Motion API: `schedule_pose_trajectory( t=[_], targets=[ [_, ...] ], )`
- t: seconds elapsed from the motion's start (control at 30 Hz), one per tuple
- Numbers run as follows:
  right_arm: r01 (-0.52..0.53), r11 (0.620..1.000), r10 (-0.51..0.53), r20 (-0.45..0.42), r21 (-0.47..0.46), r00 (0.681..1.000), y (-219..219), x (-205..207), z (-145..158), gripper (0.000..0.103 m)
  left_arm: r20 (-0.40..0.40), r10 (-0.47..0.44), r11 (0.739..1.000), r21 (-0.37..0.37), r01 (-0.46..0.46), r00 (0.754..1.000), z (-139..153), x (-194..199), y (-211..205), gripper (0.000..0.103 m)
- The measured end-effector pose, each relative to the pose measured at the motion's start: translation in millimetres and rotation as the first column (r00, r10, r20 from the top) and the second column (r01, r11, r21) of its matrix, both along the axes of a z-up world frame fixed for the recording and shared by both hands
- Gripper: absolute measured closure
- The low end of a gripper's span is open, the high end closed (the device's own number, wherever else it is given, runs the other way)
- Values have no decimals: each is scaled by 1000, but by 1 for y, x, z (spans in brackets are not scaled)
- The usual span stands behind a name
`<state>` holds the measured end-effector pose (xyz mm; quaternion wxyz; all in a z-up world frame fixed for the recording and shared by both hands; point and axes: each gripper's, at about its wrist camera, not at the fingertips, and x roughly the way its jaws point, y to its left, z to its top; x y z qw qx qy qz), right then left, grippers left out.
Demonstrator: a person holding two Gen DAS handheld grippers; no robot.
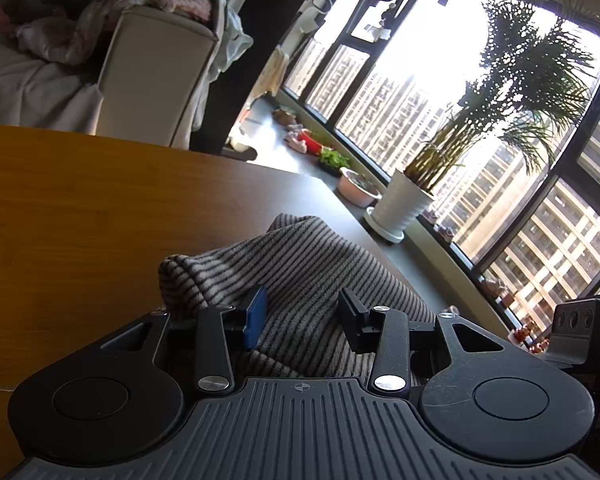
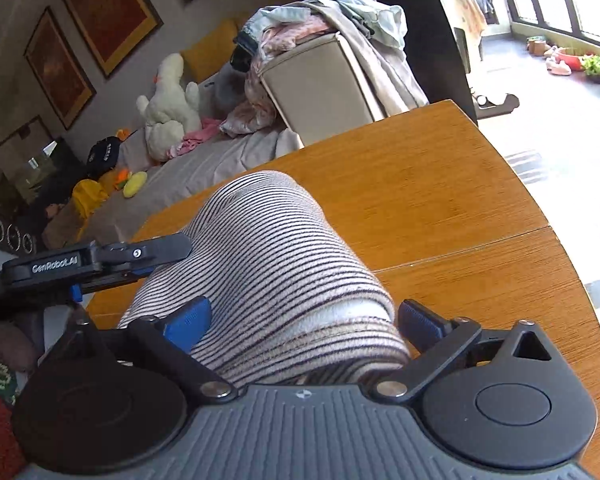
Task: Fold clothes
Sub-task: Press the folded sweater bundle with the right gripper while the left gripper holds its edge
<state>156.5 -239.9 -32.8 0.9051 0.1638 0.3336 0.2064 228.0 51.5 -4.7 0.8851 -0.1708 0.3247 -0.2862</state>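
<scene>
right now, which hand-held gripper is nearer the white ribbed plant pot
Right. The right hand-held gripper is on the window side toward the pot; the left hand-held gripper farther back.

One striped garment (image 2: 268, 264) lies on the one round wooden table (image 2: 440, 184), toward its near edge, and two grippers are at it, the left gripper (image 1: 302, 314) and the right gripper (image 2: 304, 320). Three framed pictures (image 2: 108, 8) hang on the wall. One potted palm (image 1: 404, 204) and one pink bowl (image 1: 356, 190) stand by the window, and one white plush toy (image 2: 172, 108) sits on the sofa.
</scene>
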Motion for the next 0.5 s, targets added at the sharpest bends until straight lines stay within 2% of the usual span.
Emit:
schedule_pose_trajectory(
  t=[0.13,0.37,0.43,0.5],
  targets=[
    [-38,997,43,62,-71,997,11,-20,11,24,-8,-4,1000,11,4,1000,1,8,-2,55],
    [-16,996,22,80,-85,997,14,-34,-1,23,-6,24,999,30,-23,1000,12,3,-3,52],
    [-13,996,20,83,-83,996,13,-35,-2,22,9,51,998,41,-51,999,23,-9,-2,33],
    [-13,997,19,81,-78,997,12,-35,-2,22,38,73,996,53,-75,997,35,-25,0,21]
  ],
)
